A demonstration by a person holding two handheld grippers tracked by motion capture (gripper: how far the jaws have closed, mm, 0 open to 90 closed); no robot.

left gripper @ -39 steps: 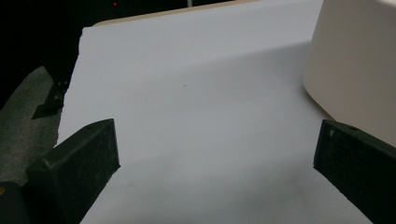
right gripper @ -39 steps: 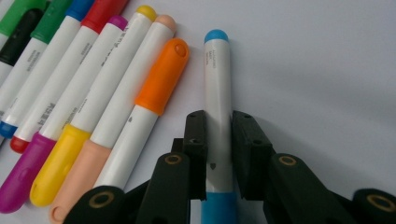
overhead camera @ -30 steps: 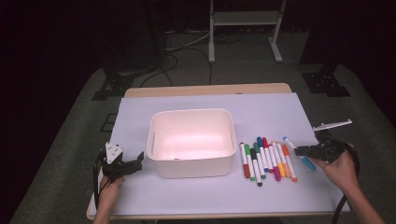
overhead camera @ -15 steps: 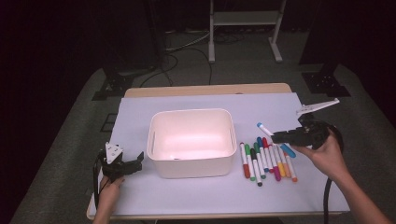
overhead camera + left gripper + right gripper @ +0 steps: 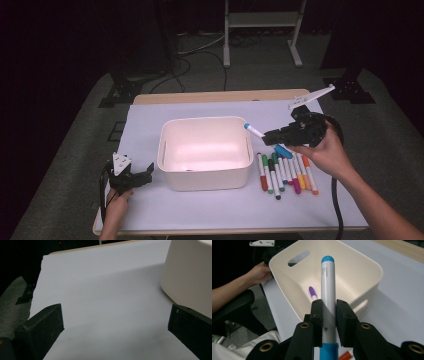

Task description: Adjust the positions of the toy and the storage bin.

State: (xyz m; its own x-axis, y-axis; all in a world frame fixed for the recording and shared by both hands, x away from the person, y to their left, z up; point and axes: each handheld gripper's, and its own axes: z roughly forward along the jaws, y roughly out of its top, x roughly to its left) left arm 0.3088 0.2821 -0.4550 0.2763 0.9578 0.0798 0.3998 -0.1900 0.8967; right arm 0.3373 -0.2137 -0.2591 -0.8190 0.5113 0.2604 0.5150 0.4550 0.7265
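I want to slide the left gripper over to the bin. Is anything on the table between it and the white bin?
No. In the left gripper view, only bare white table cover lies between the open left gripper and the white bin; the high view agrees.

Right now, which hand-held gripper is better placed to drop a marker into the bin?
Right. The right hand-held gripper is clamped on the blue marker at the white bin rim; the left hand-held gripper sits open on the table.

Bright overhead light on table (image 5: 150, 125); dark surroundings; soft focus, slight blur.
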